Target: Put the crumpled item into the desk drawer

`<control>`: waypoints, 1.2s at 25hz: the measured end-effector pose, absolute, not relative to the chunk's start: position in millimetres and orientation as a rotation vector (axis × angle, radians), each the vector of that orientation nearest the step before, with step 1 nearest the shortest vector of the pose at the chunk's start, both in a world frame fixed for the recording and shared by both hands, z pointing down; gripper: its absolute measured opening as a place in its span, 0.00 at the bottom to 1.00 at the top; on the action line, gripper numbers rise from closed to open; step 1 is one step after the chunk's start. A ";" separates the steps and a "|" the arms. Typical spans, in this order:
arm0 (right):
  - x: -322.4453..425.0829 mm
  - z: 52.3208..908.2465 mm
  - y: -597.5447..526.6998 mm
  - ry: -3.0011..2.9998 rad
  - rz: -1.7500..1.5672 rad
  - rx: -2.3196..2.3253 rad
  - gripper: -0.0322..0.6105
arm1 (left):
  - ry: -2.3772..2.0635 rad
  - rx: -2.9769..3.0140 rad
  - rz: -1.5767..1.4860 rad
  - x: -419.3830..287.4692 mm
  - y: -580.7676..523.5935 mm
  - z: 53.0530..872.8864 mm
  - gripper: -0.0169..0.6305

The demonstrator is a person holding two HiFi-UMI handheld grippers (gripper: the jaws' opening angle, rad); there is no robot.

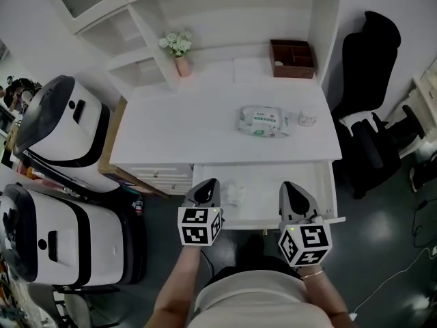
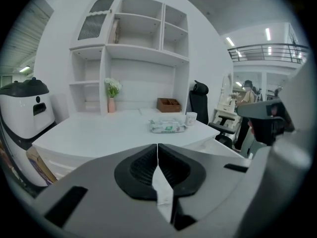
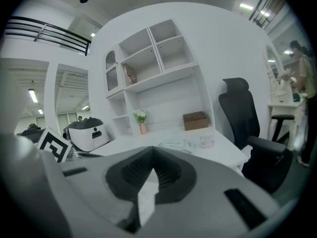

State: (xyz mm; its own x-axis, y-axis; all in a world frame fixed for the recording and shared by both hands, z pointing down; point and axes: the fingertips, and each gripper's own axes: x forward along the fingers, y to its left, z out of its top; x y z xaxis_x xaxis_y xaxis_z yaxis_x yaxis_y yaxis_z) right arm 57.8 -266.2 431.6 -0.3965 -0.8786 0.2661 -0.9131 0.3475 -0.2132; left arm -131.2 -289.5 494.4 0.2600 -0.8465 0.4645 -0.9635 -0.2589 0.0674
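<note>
The white desk (image 1: pixel 205 125) has its drawer (image 1: pixel 263 183) pulled out at the front. A white crumpled item (image 1: pixel 235 194) lies in the drawer's left part. My left gripper (image 1: pixel 208 184) hangs over the drawer's left end, just left of the crumpled item, jaws shut and empty. In the left gripper view the left gripper (image 2: pixel 157 146) shows its black pads pressed together with nothing between them. My right gripper (image 1: pixel 291 186) is over the drawer's right part, apart from the item. The right gripper view shows the right gripper (image 3: pixel 152 148) shut and empty too.
A pack of wet wipes (image 1: pixel 263 121) and a small cup (image 1: pixel 305 119) lie on the desktop. At the back stand a brown wooden box (image 1: pixel 292 58) and a pink vase of flowers (image 1: pixel 181 55). A black office chair (image 1: pixel 365 74) is at the right, two white-and-black machines (image 1: pixel 61 125) at the left.
</note>
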 end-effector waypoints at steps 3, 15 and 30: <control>55.9 429.9 -265.3 -2.505 0.501 1.657 0.05 | -1.679 2.227 0.419 -132.4 -284.4 481.1 0.02; 47.8 418.7 -256.9 -2.579 0.518 1.608 0.05 | -1.736 2.238 0.261 -139.5 -267.2 448.4 0.02; 45.7 417.1 -252.3 -2.586 0.419 1.538 0.05 | -1.769 2.202 0.215 -143.5 -257.7 446.8 0.02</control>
State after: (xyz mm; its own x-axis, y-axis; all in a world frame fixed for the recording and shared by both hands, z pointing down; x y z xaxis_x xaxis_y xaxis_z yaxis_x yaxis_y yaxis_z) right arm 45.7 -252.3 417.1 -0.4835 -0.8454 0.2272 -0.8738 0.4508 -0.1821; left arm -143.5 -257.7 446.8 0.2272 -0.9248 0.3052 -0.9710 -0.1912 0.1437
